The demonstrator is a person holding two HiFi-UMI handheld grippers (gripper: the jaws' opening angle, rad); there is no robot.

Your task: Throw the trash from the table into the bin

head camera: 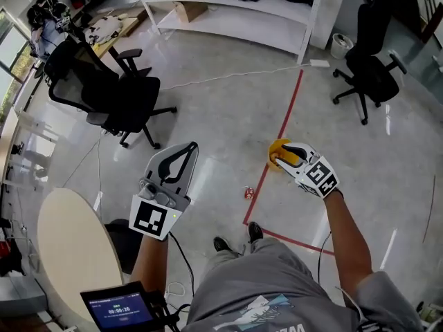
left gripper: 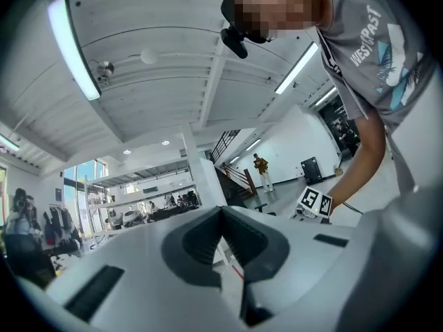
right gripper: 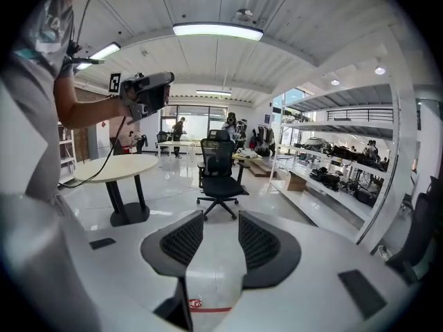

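No trash is seen on the part of the tabletop (head camera: 66, 254) in view. A small red scrap (head camera: 248, 194) lies on the floor beside the red tape (head camera: 284, 116). What may be the bin (head camera: 340, 45) stands well apart, by the shelf. The right gripper (head camera: 278, 158) is held with fingers apart and nothing between them. The left gripper (head camera: 191, 146) has its fingers together and empty. The scrap is probably best approached from above with the fingers widened, then clamped squarely before it is lifted.
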